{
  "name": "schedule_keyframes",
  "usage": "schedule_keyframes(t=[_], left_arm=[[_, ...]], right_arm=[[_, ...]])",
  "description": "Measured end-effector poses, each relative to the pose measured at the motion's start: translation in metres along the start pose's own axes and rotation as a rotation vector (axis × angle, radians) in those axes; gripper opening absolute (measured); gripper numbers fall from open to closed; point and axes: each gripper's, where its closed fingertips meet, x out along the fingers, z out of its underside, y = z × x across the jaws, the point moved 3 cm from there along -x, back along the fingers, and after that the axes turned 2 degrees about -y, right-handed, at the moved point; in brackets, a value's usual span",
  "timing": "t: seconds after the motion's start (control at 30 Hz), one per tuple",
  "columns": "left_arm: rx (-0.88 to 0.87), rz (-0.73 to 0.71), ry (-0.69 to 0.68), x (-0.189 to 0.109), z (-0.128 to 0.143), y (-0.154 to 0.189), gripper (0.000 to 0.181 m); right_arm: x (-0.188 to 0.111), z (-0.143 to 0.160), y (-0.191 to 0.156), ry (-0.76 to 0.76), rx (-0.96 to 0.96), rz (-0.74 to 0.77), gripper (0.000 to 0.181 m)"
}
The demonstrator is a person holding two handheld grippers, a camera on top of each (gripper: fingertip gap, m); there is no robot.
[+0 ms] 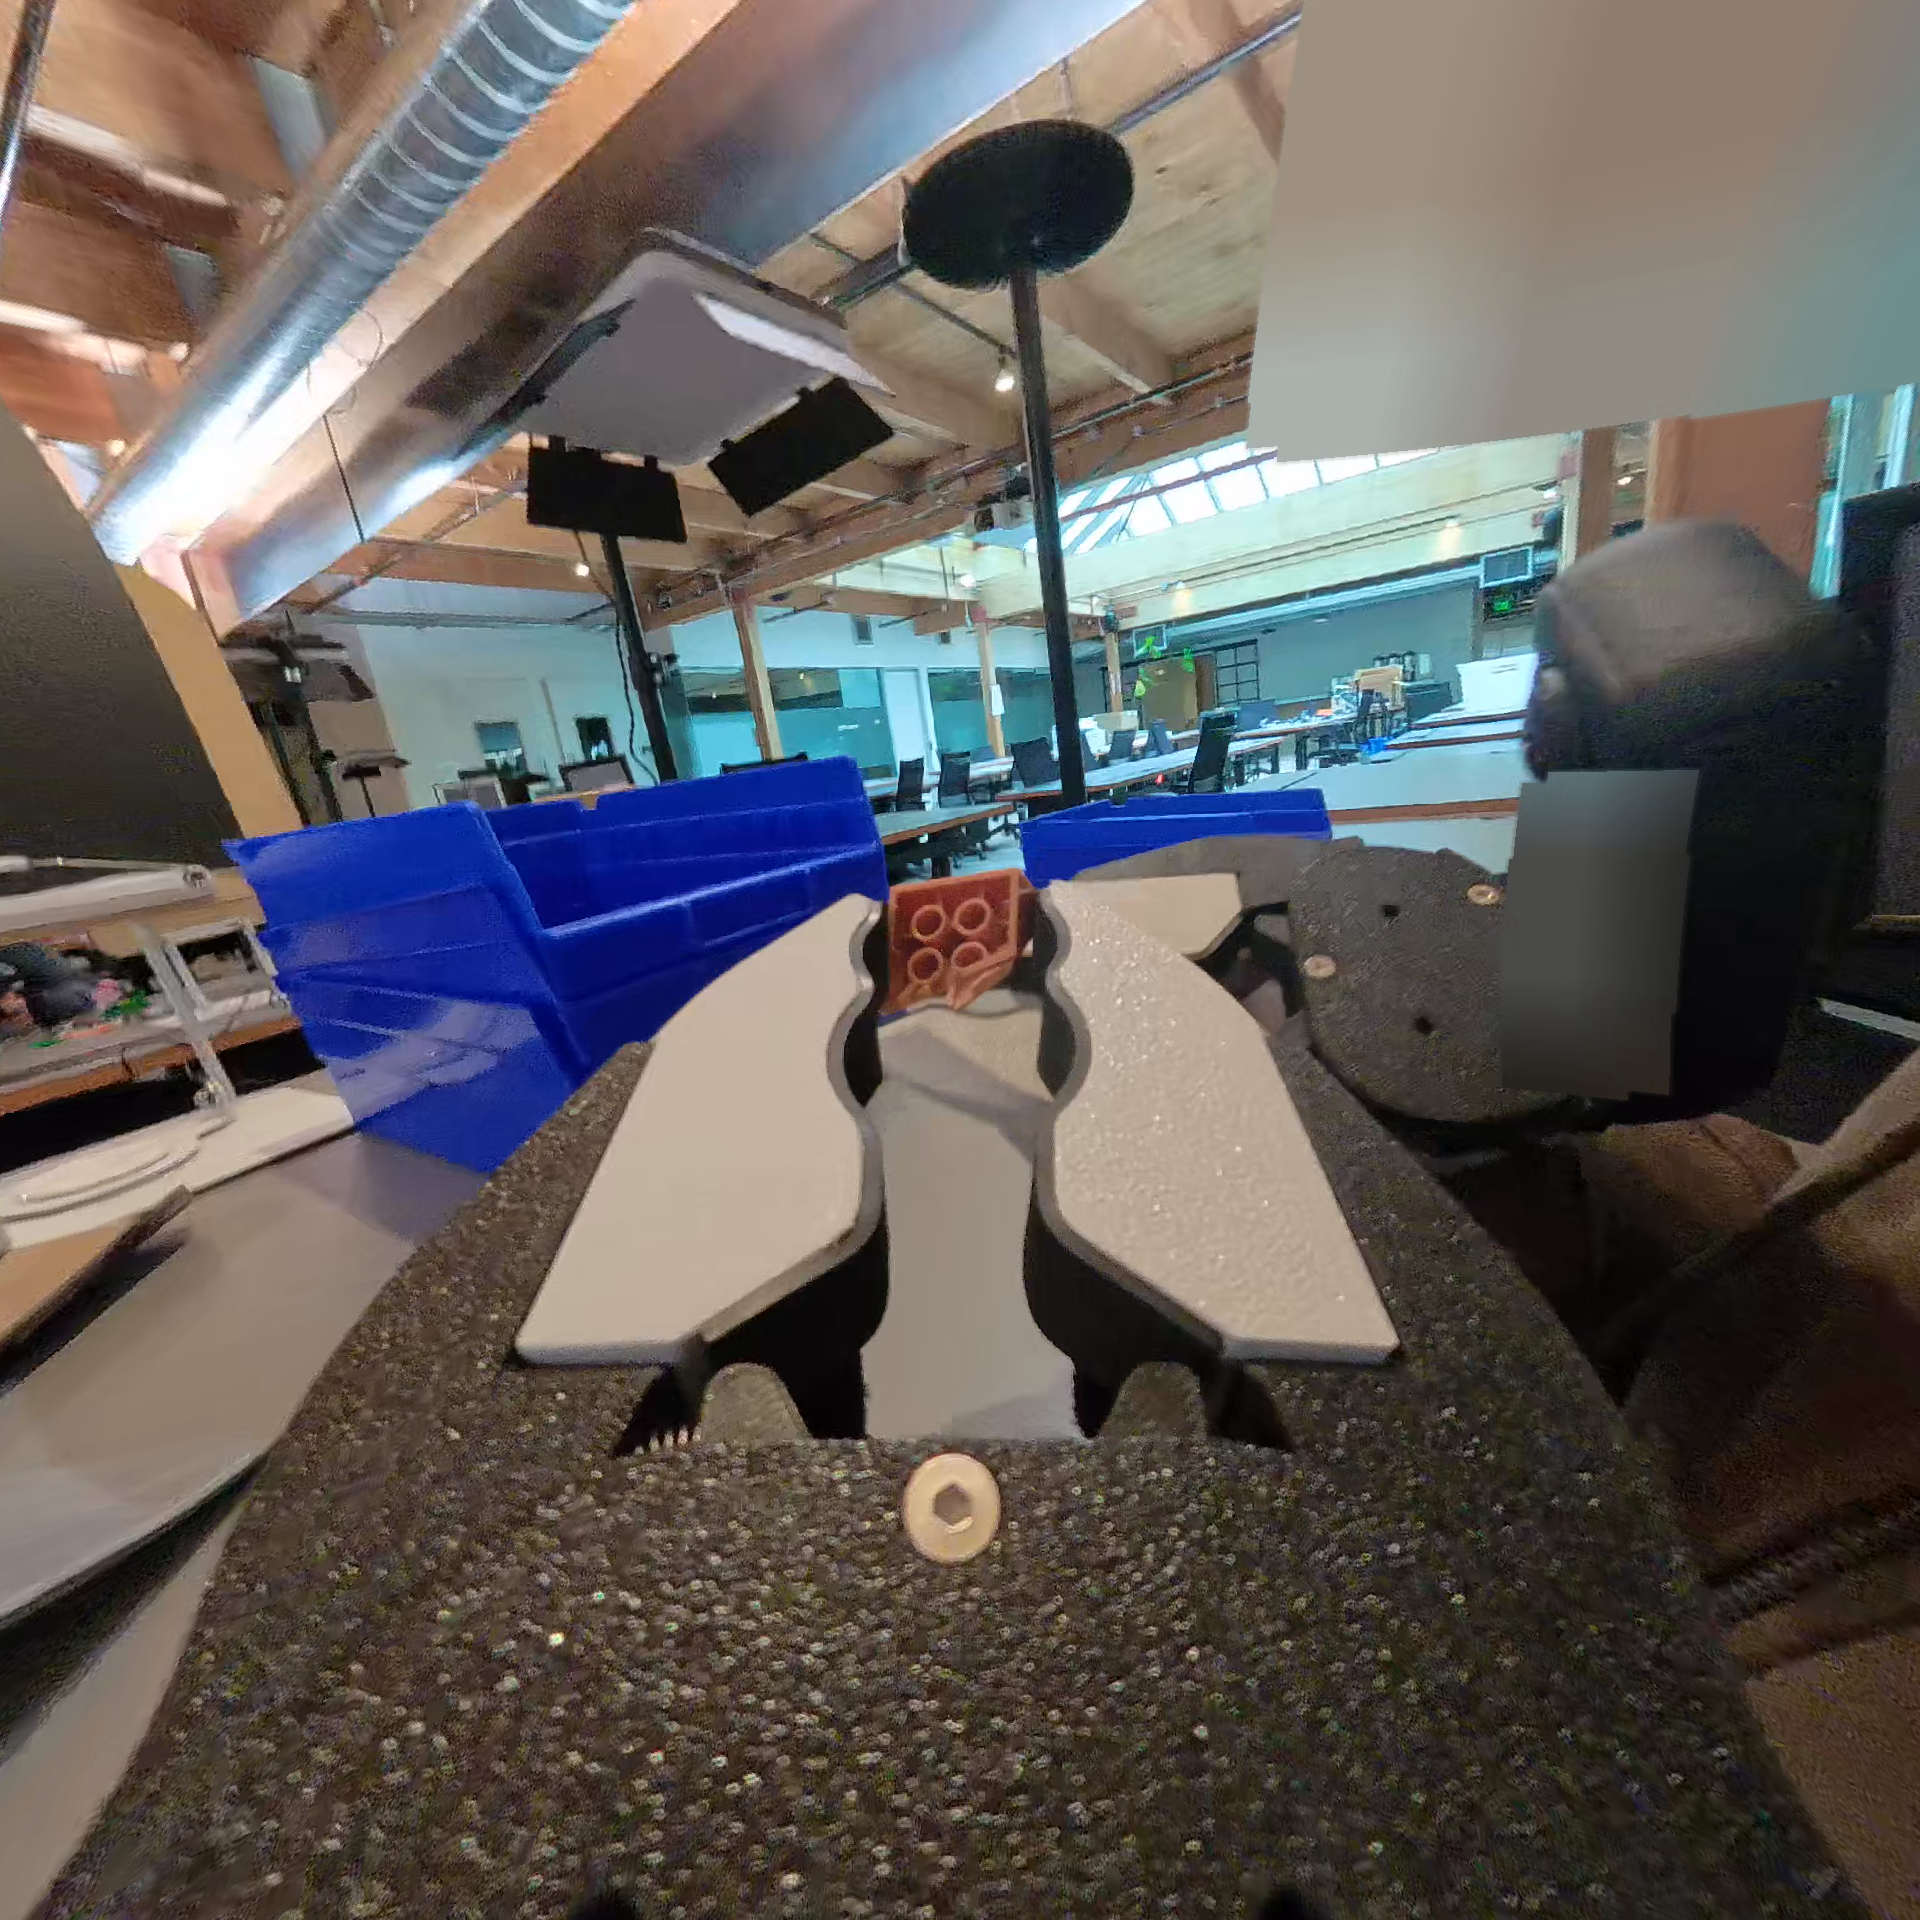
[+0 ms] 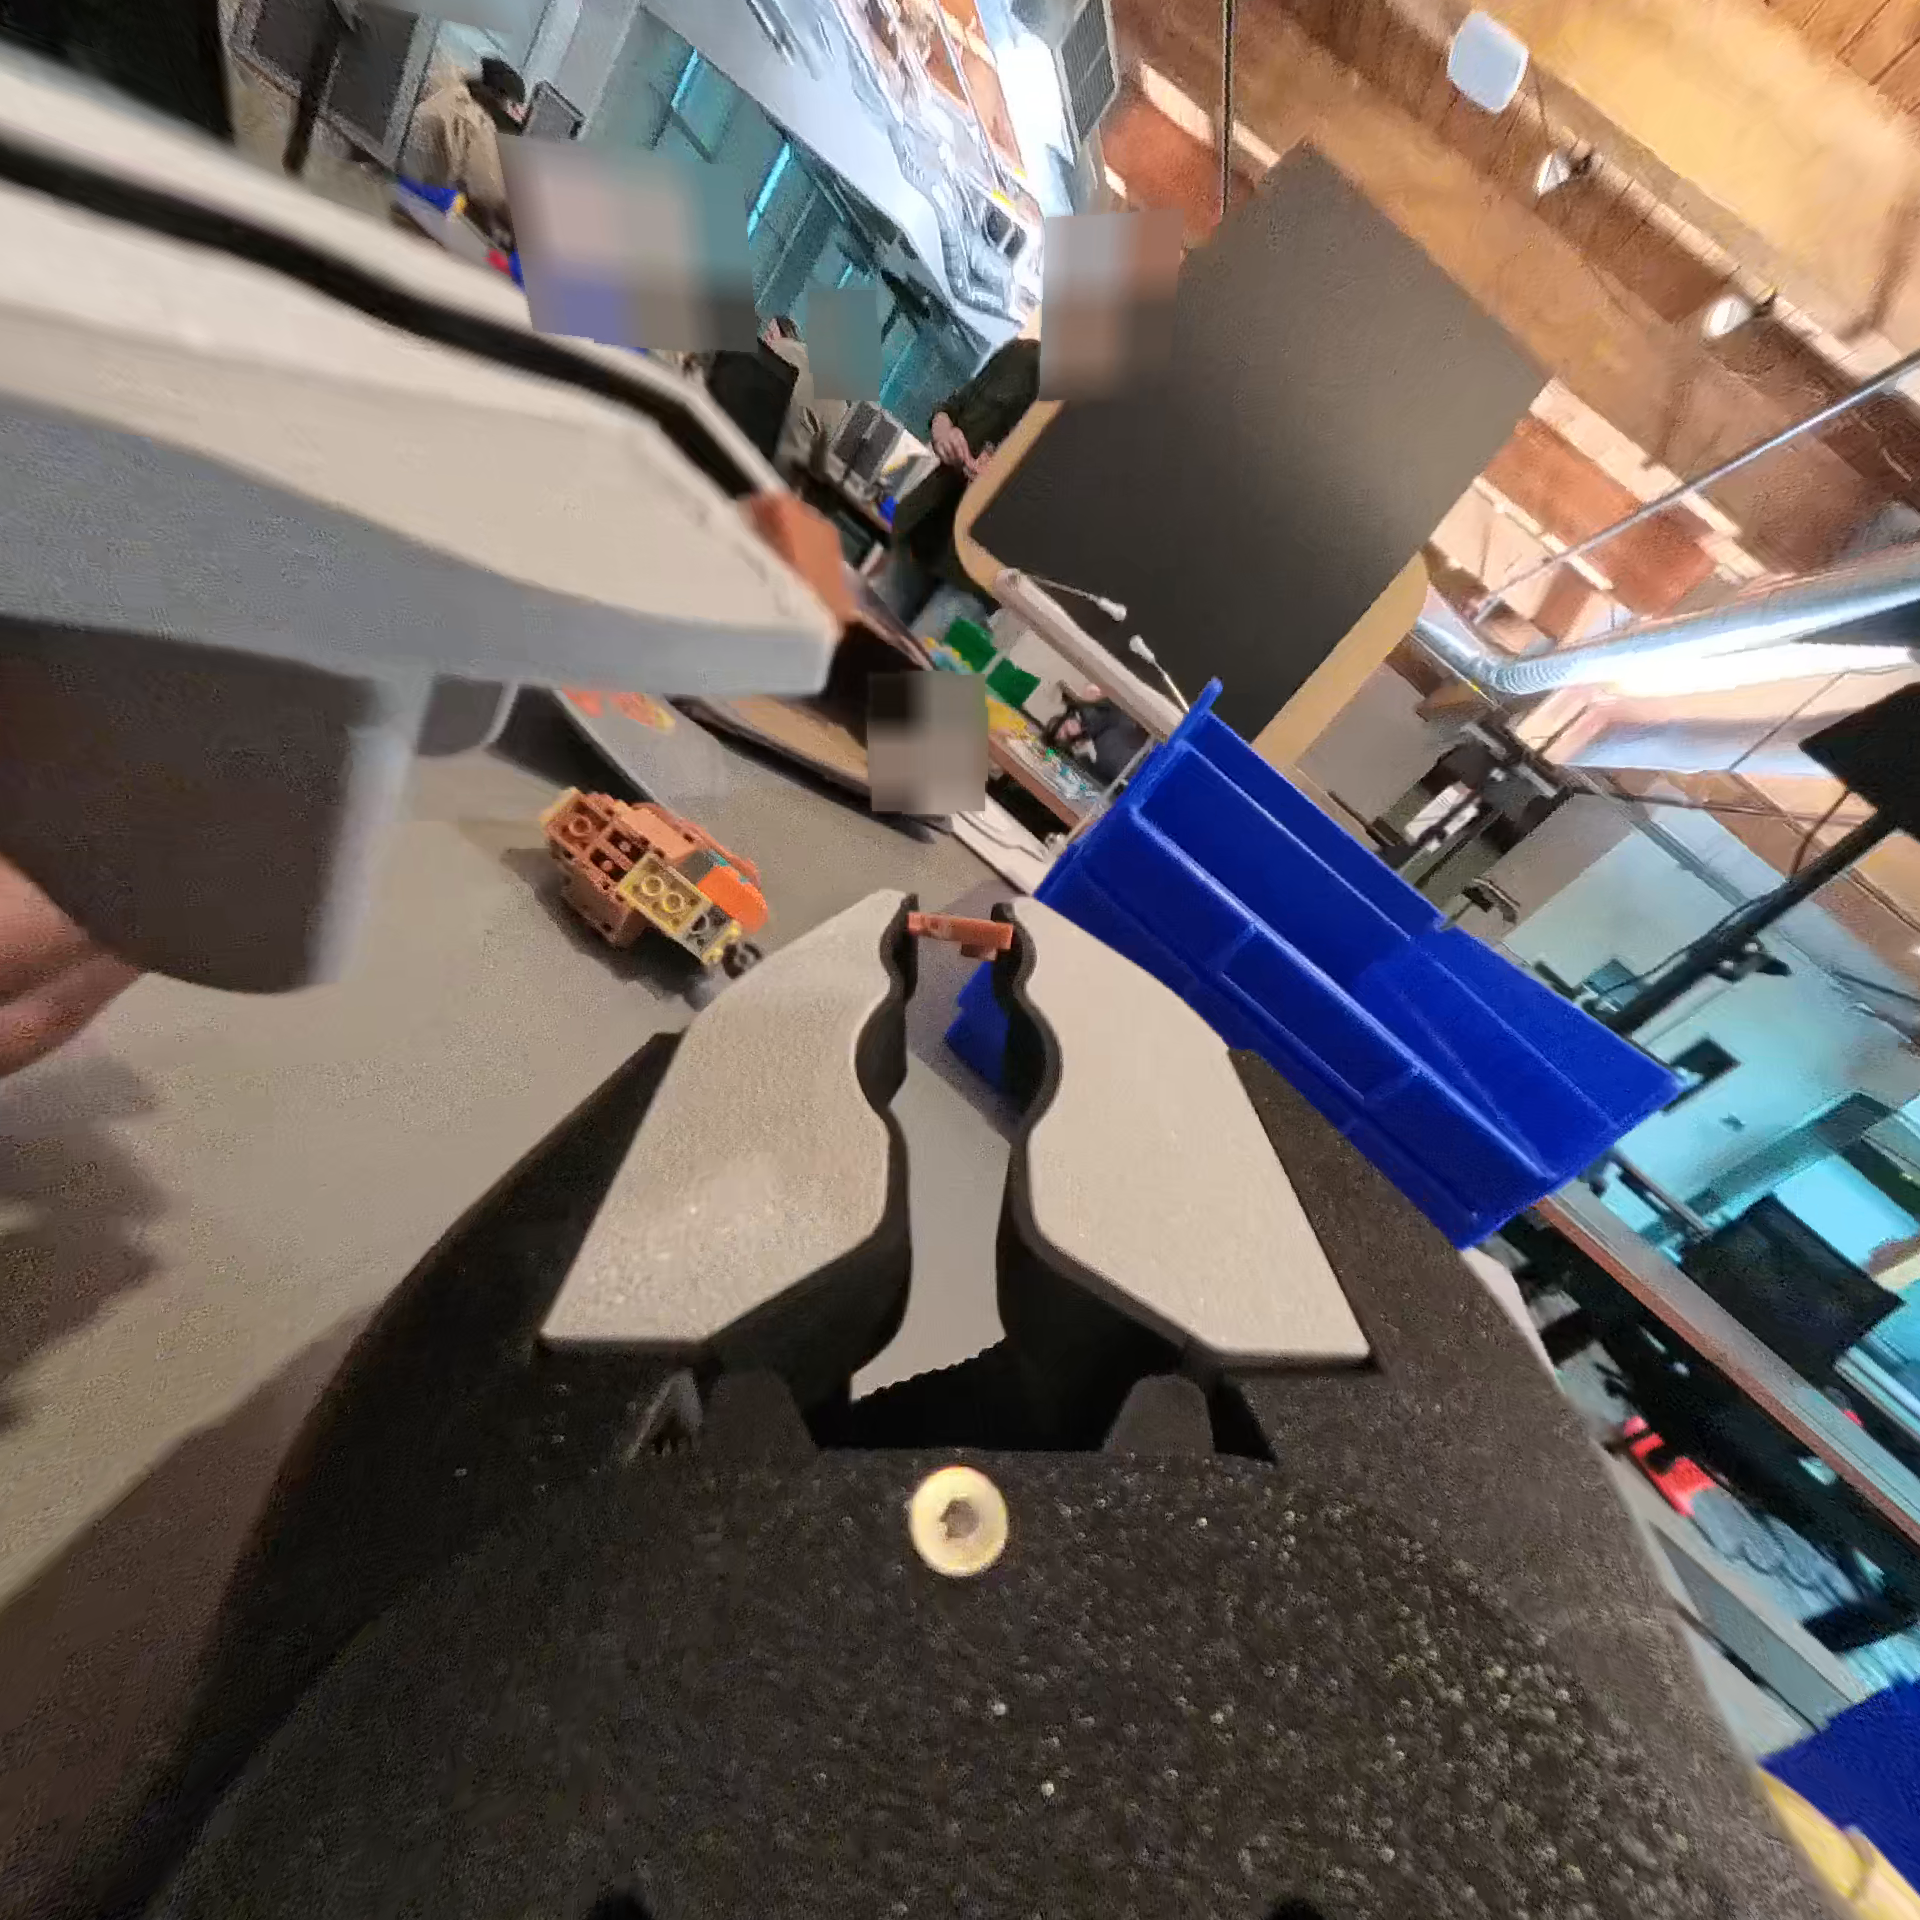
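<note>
Two grippers are in my views, and each is clamped on a brick piece. My left gripper [image 1: 958, 951] pinches a brown brick [image 1: 956, 954] between its fingertips, the underside with its round tubes facing my camera; the piece is held up off the grey table [image 1: 156, 1382], in front of the blue bins [image 1: 582, 925]. My right gripper [image 2: 958, 935] has its tips closed on a small thin brown piece [image 2: 961, 932], held crosswise between the tips and also clear of the grey table [image 2: 260, 1143]. Taking the blue bin [image 2: 1351, 987] in the right wrist view as my landmark: the thin piece sits just left of the bin's near corner, and a small brick model [image 2: 652, 888] in brown, orange and pale yellow rests on the table farther left of the bin, apart from both grippers. The left gripper's grey fingers [image 2: 416, 499] cross the upper left of that view, above the model, with the brown brick [image 2: 805, 551] showing at their tip. Behind the bin I see a dark panel [image 2: 1278, 457] standing upright and people farther back; details there are blurred.
</note>
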Motion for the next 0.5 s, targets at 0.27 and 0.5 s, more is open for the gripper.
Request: schedule_keyframes(t=[0.27, 0.5], left_arm=[[-0.091, 0.021, -0.007, 0.002, 0.003, -0.005, 0.026], [-0.348, 0.096, 0.069, -0.002, 0.001, -0.018, 0.027]], right_arm=[[-0.004, -0.007, -0.004, 0.07, -0.027, -0.015, 0.015], [-0.005, -0.014, 0.003, 0.146, 0.072, -0.077, 0.015]])
